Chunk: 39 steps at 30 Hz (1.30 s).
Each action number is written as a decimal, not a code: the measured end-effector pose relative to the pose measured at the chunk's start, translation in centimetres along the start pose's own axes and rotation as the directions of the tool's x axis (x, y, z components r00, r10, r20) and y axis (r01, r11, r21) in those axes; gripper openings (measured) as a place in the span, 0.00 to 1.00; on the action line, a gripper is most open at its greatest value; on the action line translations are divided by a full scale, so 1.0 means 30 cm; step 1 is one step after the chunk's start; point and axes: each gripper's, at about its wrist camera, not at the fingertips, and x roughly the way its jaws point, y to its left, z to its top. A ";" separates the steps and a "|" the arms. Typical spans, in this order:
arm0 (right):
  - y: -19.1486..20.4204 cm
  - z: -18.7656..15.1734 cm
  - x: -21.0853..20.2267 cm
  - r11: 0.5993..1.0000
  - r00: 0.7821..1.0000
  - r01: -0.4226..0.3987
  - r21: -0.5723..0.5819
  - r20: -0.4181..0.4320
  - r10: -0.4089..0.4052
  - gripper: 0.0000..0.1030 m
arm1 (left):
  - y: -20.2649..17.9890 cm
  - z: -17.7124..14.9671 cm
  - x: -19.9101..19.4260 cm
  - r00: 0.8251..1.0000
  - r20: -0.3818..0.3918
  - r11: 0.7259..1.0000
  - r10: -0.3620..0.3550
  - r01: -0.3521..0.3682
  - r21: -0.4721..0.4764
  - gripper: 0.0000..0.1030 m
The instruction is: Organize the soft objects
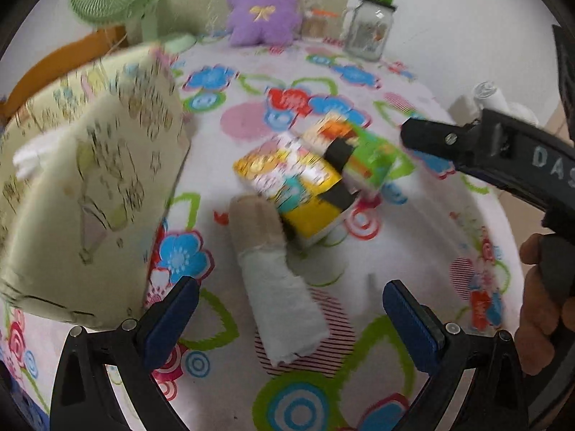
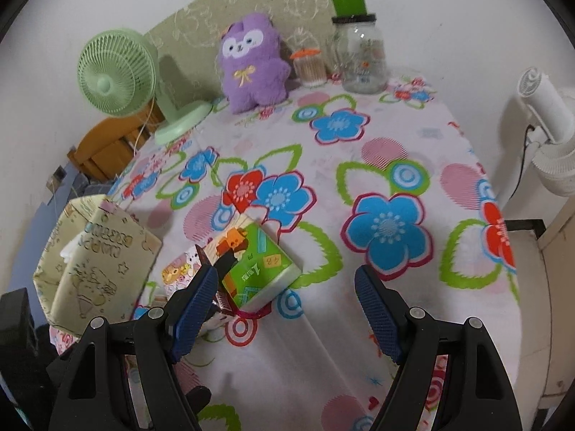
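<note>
Rolled towel (image 1: pixel 276 287) between open left hand-held gripper (image 1: pixel 291 309) fingers, untouched

Right hand-held gripper (image 2: pixel 287 309) spread wide, green tissue pack (image 2: pixel 260 269) just ahead

Yellow tissue pack (image 2: pixel 179 269) mostly hidden behind right tongs (image 2: pixel 287 309); pillow (image 1: pixel 90 179) blurred, print prob. unreadable.

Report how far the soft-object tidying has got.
Done: nothing looks sorted yet. The yellow tissue pack, green tissue pack and rolled towel lie loose on the floral cloth.
In hand: nothing; left gripper and right gripper are open.
Left: picking up and placing all three.
</note>
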 end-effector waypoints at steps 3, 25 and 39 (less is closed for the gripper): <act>-0.001 0.003 0.037 1.000 1.000 -0.003 -0.001 -0.019 0.003 0.78 | -0.006 -0.015 0.018 0.999 0.024 0.998 0.047 -0.048 0.028 1.00; 0.086 0.018 0.192 0.984 0.992 -0.015 -0.176 -0.128 -0.007 0.79 | 0.045 0.012 -0.024 0.997 0.072 1.000 0.005 -0.005 0.001 0.12; 0.144 0.009 0.203 0.975 0.988 -0.070 -0.213 -0.153 0.037 0.30 | 0.053 0.013 -0.124 0.993 0.119 0.999 -0.027 0.025 0.020 0.12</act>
